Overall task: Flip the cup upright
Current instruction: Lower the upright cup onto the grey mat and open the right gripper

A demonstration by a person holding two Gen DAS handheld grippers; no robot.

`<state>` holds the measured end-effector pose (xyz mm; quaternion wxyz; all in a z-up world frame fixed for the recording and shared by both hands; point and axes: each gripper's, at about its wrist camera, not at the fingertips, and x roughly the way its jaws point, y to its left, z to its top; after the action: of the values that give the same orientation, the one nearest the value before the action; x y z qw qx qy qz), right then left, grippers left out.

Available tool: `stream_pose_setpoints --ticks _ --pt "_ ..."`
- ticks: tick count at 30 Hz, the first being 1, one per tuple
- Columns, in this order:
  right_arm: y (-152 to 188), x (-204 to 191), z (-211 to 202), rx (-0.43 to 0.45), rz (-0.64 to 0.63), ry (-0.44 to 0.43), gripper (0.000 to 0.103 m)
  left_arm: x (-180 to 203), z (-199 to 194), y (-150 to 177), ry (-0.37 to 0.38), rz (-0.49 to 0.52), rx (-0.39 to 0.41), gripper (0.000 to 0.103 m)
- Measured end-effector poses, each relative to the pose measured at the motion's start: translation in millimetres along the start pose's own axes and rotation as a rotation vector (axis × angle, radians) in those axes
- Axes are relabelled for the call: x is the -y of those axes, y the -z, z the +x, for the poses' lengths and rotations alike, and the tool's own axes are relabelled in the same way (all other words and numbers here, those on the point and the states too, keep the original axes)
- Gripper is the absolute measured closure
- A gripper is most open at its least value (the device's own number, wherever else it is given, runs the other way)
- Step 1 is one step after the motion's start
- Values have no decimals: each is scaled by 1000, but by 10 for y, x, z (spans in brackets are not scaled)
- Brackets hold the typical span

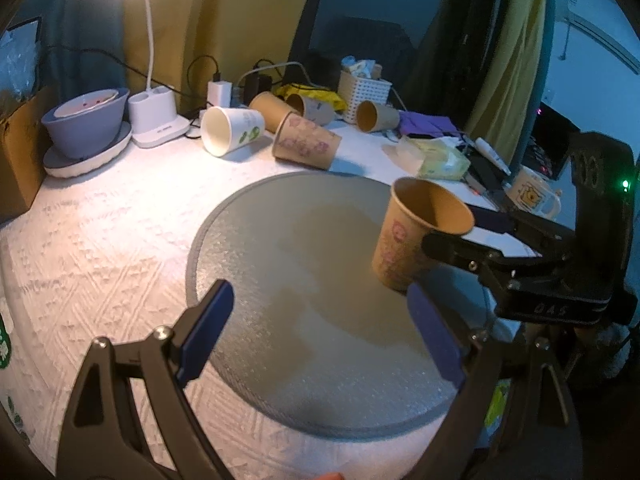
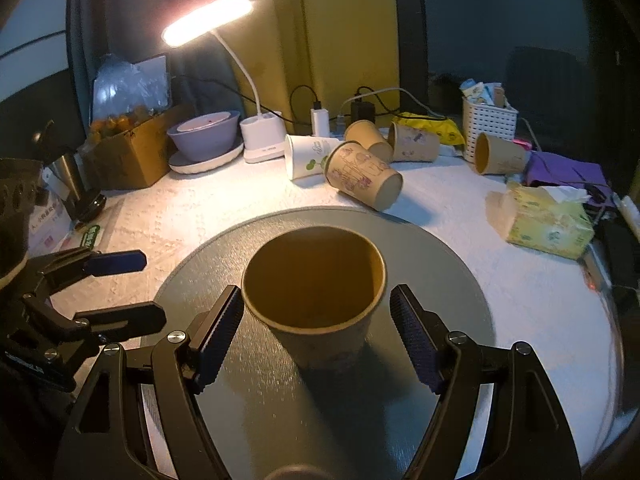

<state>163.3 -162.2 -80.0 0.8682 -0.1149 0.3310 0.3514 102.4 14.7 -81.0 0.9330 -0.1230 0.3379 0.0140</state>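
Observation:
A brown paper cup with pink drawings (image 1: 416,232) (image 2: 316,300) stands upright, mouth up, on the round grey mat (image 1: 304,280) (image 2: 440,264). My right gripper (image 2: 320,336) is open, its blue pads (image 2: 416,336) on either side of the cup with small gaps. It also shows in the left wrist view (image 1: 460,232) at the cup's right. My left gripper (image 1: 320,332) is open and empty over the mat's near side, left of the cup. It shows in the right wrist view (image 2: 120,288) at the left.
Several paper cups (image 1: 306,142) (image 2: 362,176) lie on their sides at the back of the white tablecloth. A desk lamp base (image 1: 158,116), stacked bowls (image 1: 86,120), a white basket (image 1: 364,90), a tissue pack (image 2: 548,220) and a mug (image 1: 534,196) stand around.

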Motion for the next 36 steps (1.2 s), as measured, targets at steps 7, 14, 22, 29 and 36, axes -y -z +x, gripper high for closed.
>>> stream_pose_setpoints --ticks 7,14,22,29,36 --pt "157 -52 -182 -22 19 58 25 118 -192 81 23 30 21 13" --pt "309 -140 -380 -48 55 104 25 247 -375 187 28 67 40 13" --pt "382 -306 -700 -27 76 175 25 354 -629 253 35 95 89 13" --pt "366 -436 -969 -3 82 186 25 406 -884 229 4 86 156 13" --pt "335 -570 -1242 47 63 199 25 496 -1154 216 14 96 216 13"
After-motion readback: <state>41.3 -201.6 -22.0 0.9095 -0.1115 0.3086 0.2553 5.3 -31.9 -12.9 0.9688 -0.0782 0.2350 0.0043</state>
